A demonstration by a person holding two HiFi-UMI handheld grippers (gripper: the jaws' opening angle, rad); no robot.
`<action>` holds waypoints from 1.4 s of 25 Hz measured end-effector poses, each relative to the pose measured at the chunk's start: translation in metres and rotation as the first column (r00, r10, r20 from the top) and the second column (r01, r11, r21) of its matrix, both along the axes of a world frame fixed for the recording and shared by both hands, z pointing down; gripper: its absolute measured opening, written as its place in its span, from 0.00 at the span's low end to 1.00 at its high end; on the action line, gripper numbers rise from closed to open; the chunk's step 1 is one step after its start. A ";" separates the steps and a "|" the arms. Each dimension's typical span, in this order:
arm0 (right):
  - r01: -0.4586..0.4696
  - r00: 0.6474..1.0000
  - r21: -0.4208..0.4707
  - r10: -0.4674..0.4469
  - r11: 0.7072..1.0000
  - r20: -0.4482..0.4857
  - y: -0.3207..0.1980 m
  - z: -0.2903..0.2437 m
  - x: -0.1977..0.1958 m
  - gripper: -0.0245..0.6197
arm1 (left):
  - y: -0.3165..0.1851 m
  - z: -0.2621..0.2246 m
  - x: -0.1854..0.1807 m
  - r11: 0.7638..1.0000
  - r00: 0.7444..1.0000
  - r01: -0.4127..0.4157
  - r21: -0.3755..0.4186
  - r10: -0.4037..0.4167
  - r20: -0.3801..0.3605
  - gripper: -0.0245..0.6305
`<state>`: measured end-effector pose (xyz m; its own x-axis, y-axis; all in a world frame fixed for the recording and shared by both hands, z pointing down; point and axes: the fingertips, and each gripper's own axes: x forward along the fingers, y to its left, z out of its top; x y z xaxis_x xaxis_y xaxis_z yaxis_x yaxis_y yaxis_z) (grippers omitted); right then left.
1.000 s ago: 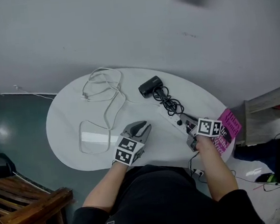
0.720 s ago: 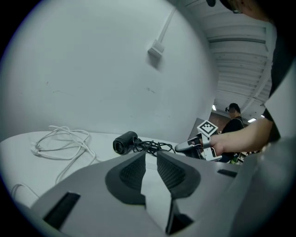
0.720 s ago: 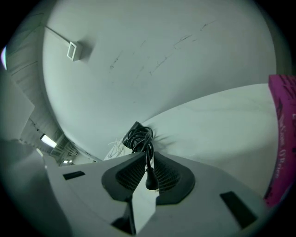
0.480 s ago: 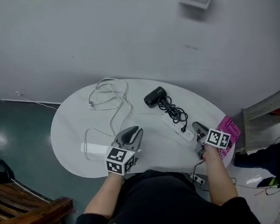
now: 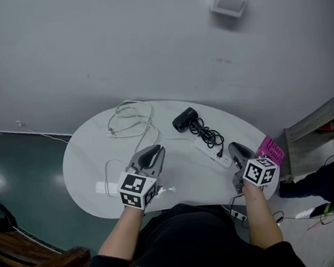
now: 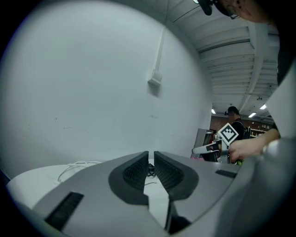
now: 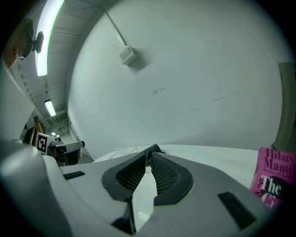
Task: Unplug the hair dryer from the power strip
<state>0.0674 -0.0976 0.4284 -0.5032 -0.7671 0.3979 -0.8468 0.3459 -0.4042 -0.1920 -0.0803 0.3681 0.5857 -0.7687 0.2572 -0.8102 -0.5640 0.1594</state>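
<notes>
The black hair dryer (image 5: 184, 119) lies at the back of the white oval table (image 5: 81, 161), with its black cord (image 5: 205, 133) bunched in front of it. The cord runs to the white power strip (image 5: 215, 153); whether the plug sits in a socket I cannot tell. My left gripper (image 5: 155, 151) (image 6: 151, 155) hovers over the table's front middle. Its jaws have just been closing to a thin slit with nothing between them. At the strip's right, above the table edge, my right gripper (image 5: 234, 147) (image 7: 148, 156) is lifted, its tips touching and empty.
A loose white cable (image 5: 130, 117) loops across the table's back left, down to a white block (image 5: 105, 187) near the front edge. A pink book (image 5: 272, 149) lies at the right edge. A wall box (image 5: 227, 2) hangs on the grey wall behind. More cables lie on the floor at the right.
Both grippers have risen off the table. The right one has lifted away from the power strip's near end. The left gripper's jaws have narrowed.
</notes>
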 end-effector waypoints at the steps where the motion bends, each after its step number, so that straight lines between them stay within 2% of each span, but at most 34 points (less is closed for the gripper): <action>1: 0.020 1.000 0.024 -0.019 1.000 -0.017 0.001 -0.009 -0.006 0.10 | 0.000 -0.005 -0.002 1.000 1.000 0.007 0.009 -0.007 0.000 0.10; 7: 0.147 0.988 0.173 -0.135 0.974 -0.077 -0.009 -0.079 -0.023 0.10 | -0.019 -0.043 -0.003 0.996 0.998 0.052 0.074 -0.053 0.021 0.09; 10: 0.144 0.986 0.265 -0.116 0.953 -0.117 -0.025 -0.116 -0.015 0.10 | -0.031 -0.067 0.005 0.993 0.998 0.056 0.106 -0.060 0.036 0.09; 13: 0.128 0.990 0.367 -0.098 0.921 -0.101 -0.034 -0.154 -0.008 0.10 | -0.037 -0.092 0.019 0.987 0.997 0.061 0.147 -0.068 0.045 0.09; 18: 0.169 0.986 0.491 -0.148 0.855 -0.082 -0.022 -0.199 -0.013 0.10 | -0.034 -0.135 0.044 0.972 0.997 0.071 0.226 -0.079 0.024 0.09; 21: 0.157 0.987 0.531 -0.143 0.833 -0.068 -0.017 -0.217 -0.005 0.10 | -0.035 -0.154 0.055 0.965 0.997 0.075 0.253 -0.078 0.001 0.09; 25: 0.111 0.994 0.568 -0.087 0.815 -0.070 -0.019 -0.226 0.015 0.09 | -0.039 -0.163 0.063 0.953 0.995 0.078 0.292 -0.094 0.040 0.09; 29: 0.080 0.995 0.576 -0.032 0.814 -0.092 -0.022 -0.223 0.032 0.09 | -0.045 -0.160 0.069 0.954 0.995 0.081 0.289 -0.093 0.026 0.09; 35: 0.122 0.991 0.553 -0.069 0.824 -0.117 -0.022 -0.205 0.025 0.09 | -0.049 -0.149 0.066 0.954 0.991 0.112 0.277 -0.129 0.044 0.09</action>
